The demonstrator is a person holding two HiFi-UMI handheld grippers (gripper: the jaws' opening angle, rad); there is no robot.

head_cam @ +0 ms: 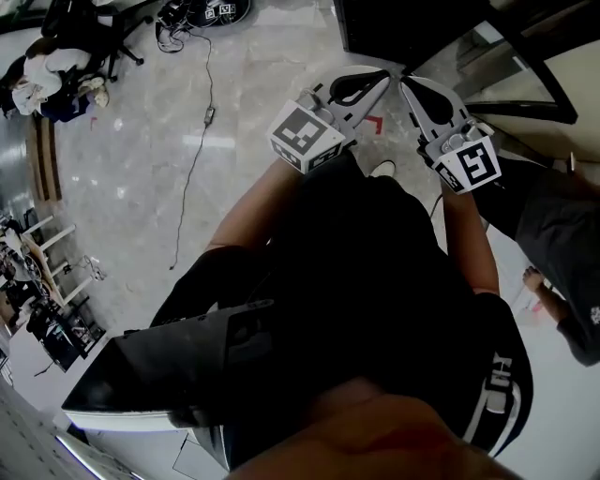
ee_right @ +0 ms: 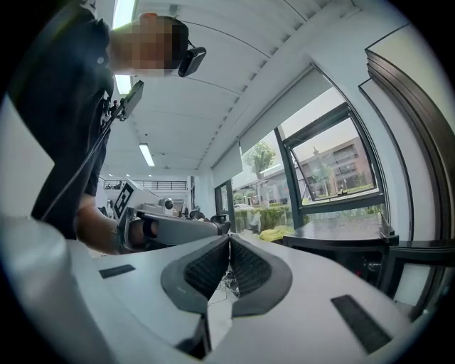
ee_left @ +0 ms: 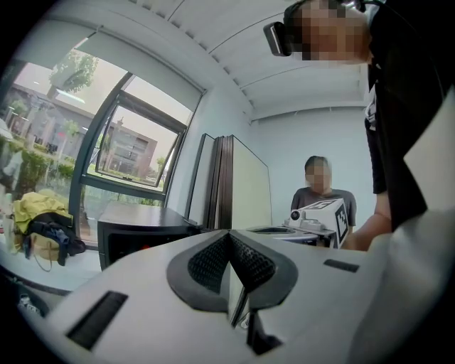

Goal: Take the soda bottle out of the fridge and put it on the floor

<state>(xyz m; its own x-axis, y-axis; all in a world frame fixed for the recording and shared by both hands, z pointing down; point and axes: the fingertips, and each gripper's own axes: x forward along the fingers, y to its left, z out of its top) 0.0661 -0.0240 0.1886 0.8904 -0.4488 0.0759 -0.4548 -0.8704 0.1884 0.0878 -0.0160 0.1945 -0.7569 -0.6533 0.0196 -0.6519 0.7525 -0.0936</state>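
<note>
Head view, far left: dark office chair [head_cam: 98,28] at the top corner, pale marble floor [head_cam: 253,56] with a thin cable [head_cam: 194,150] trailing across it. Centre: left gripper [head_cam: 382,77] held out level above the floor. Its jaws are pressed together with nothing between them, and the left gripper view shows the pads meeting on empty air. Just to its right is the right gripper [head_cam: 406,84], tips close beside the left one's. Its jaws are also together and empty, same in the right gripper view. A black box-shaped unit [ee_left: 135,231] stands near the big window [ee_left: 135,149]. Right: a bystander [ee_left: 320,195] in a grey shirt, beyond the right gripper's marker cube. Soda bottle: shows in no view, so its place can't be told.
</note>
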